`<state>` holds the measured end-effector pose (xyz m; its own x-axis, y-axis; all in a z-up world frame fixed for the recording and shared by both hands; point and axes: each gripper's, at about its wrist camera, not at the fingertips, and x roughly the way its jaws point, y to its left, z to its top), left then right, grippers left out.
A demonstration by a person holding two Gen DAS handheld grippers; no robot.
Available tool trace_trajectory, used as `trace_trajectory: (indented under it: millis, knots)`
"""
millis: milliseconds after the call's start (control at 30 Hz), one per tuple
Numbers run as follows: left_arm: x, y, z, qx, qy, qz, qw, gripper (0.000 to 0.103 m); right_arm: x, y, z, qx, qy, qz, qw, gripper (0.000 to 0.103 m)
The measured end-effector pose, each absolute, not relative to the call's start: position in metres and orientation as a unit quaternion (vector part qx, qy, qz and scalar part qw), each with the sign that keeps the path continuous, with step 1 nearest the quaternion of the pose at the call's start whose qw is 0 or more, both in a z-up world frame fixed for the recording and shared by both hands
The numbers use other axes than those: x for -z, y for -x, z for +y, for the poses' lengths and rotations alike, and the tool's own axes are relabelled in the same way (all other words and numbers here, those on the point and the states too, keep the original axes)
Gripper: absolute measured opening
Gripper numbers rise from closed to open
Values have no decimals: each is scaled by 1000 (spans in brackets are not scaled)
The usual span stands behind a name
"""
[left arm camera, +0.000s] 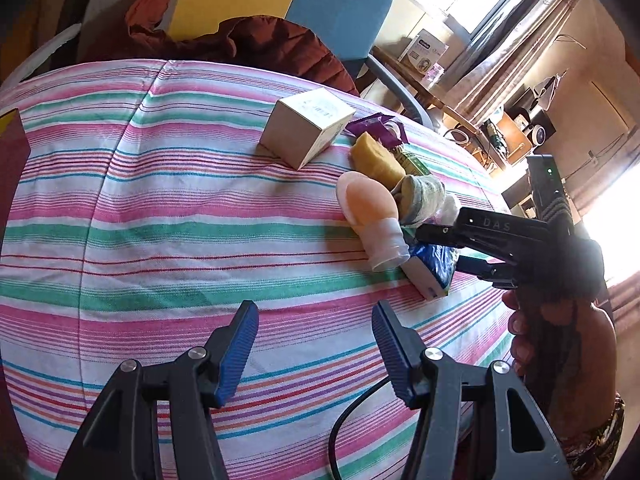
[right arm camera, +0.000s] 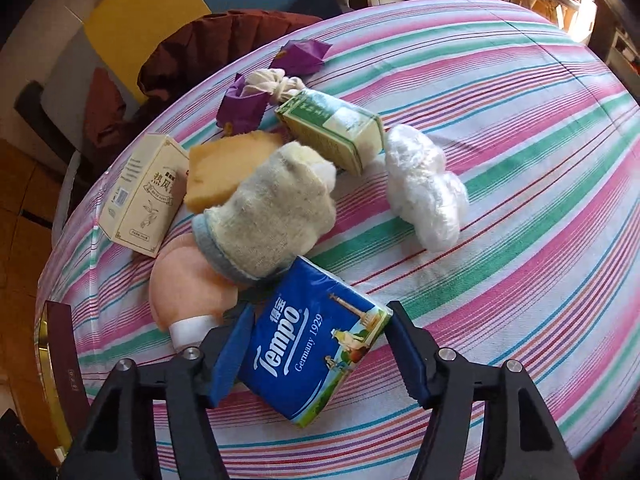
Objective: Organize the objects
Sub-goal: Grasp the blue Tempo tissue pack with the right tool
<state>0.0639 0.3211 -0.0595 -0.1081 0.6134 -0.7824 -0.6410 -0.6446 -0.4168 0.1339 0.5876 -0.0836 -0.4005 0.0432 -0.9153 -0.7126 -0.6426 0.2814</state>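
A blue Tempo tissue pack (right arm camera: 304, 360) lies on the striped cloth between the pads of my right gripper (right arm camera: 320, 344), which touch its two sides. The left wrist view shows that gripper (left arm camera: 442, 250) reaching in from the right onto the same pack (left arm camera: 434, 276). Behind the pack is a pile: a grey sock (right arm camera: 272, 208), a pink silicone piece (right arm camera: 188, 288), a yellow sponge (right arm camera: 224, 168), a green carton (right arm camera: 332, 128), a beige box (right arm camera: 140, 196), a purple wrapper (right arm camera: 248, 104) and a white plastic wad (right arm camera: 424, 188). My left gripper (left arm camera: 316, 344) hovers open over bare cloth, nothing between its fingers.
The striped tablecloth (left arm camera: 160, 200) covers a round table. A rust-brown jacket (left arm camera: 260, 44) lies on a blue chair at the far edge. A dark red object (left arm camera: 12, 152) sits at the left rim. A black cable (left arm camera: 348, 420) runs under my left gripper. A hand (left arm camera: 560, 340) holds the right gripper.
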Motion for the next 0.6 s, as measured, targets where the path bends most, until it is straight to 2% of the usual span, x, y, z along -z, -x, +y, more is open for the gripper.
trace_trajectory:
  millis: [200, 500, 600]
  knots:
    - [52, -57, 354, -744, 512, 34, 427, 60, 66, -151, 600, -769, 469, 310, 305, 67]
    - [64, -59, 433, -737, 512, 99, 431, 60, 81, -147, 615, -756, 478, 352, 276, 67]
    - [72, -56, 441, -748, 502, 117, 417, 63, 80, -149, 614, -756, 477, 354, 276, 67]
